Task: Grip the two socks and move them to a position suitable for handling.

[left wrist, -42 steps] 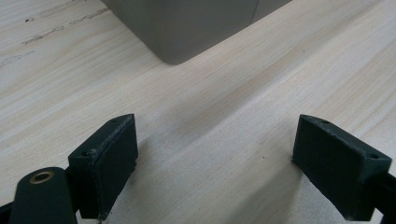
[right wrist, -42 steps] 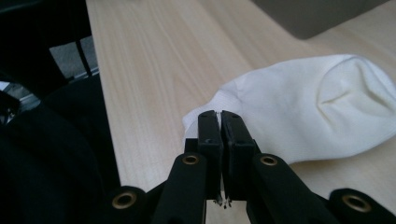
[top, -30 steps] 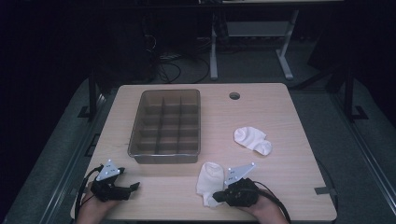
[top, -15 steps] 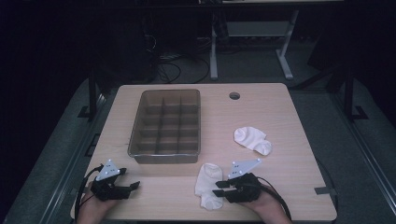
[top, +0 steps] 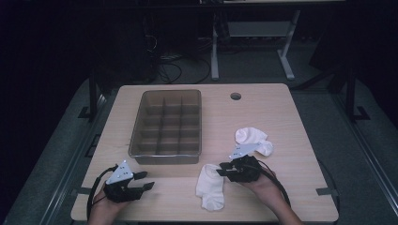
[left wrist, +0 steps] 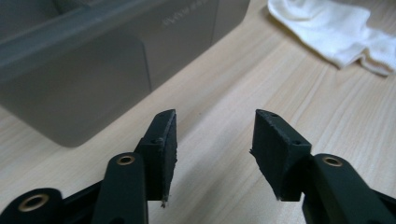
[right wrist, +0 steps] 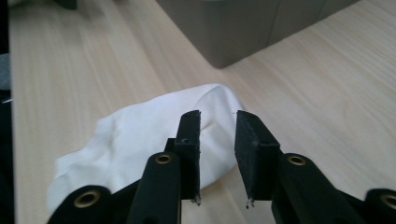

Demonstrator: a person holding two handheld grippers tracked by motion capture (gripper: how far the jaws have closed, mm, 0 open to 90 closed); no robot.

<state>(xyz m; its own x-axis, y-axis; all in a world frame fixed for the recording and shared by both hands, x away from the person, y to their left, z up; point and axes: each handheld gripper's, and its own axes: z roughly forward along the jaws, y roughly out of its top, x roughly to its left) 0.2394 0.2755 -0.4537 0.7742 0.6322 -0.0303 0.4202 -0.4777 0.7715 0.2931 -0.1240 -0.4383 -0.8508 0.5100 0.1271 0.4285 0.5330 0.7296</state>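
A white sock [top: 210, 186] lies flat near the table's front edge, seen close in the right gripper view [right wrist: 140, 135]. My right gripper [top: 220, 171] [right wrist: 217, 126] hovers over the sock's upper end, pointing left. Its jaws have just been closing a little, and the narrow gap between them pinches nothing. A second white sock [top: 253, 138] lies crumpled behind it. My left gripper [top: 146, 180] [left wrist: 215, 123] is at the front left, pointing right over bare wood. Its jaws have just been closing and stand apart with nothing between them. The near sock [left wrist: 331, 32] lies ahead of them.
A translucent grey bin [top: 168, 124] with several compartments stands behind the left gripper; its front wall [left wrist: 93, 70] is near the jaws. A round cable hole [top: 235, 96] sits at the table's back. Cables trail from both grippers off the front edge.
My right gripper has let go of the near sock and moved away from the front edge. The left gripper has slid right and its jaws have narrowed.
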